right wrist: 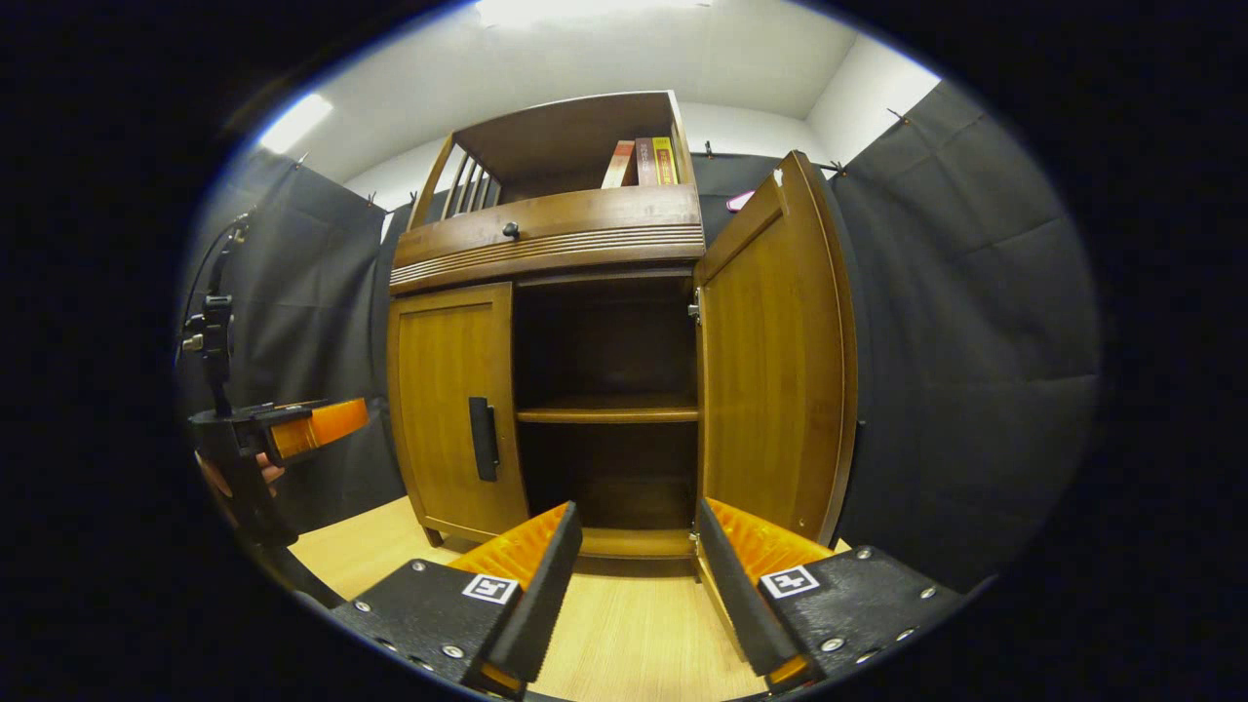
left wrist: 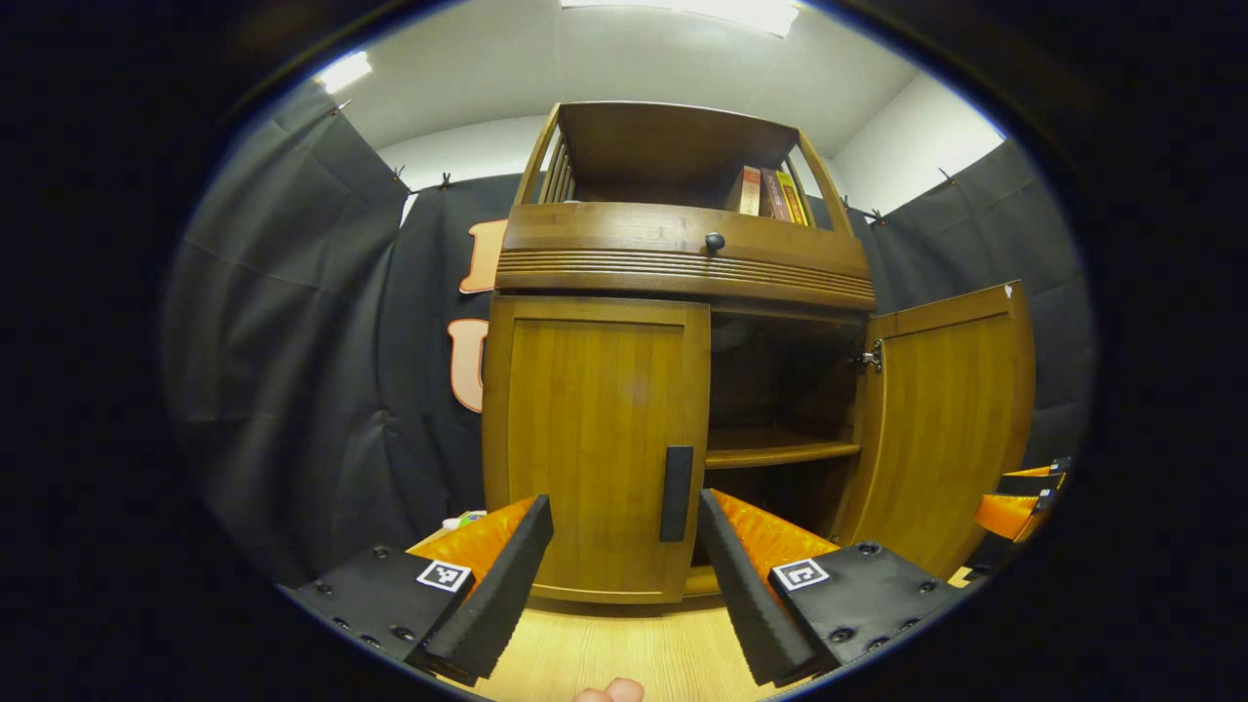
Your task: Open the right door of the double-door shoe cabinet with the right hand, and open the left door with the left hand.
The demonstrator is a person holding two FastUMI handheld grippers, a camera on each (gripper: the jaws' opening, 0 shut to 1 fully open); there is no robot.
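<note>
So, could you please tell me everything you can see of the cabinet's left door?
The left door is a tall panel of warm brown wood with a framed border, standing shut and flush with the cabinet front. A dark vertical handle sits near its inner edge, low down. Its top edge lies just under the ribbed drawer front. The left tool is open and points at the door's handle side, touching nothing.
</note>
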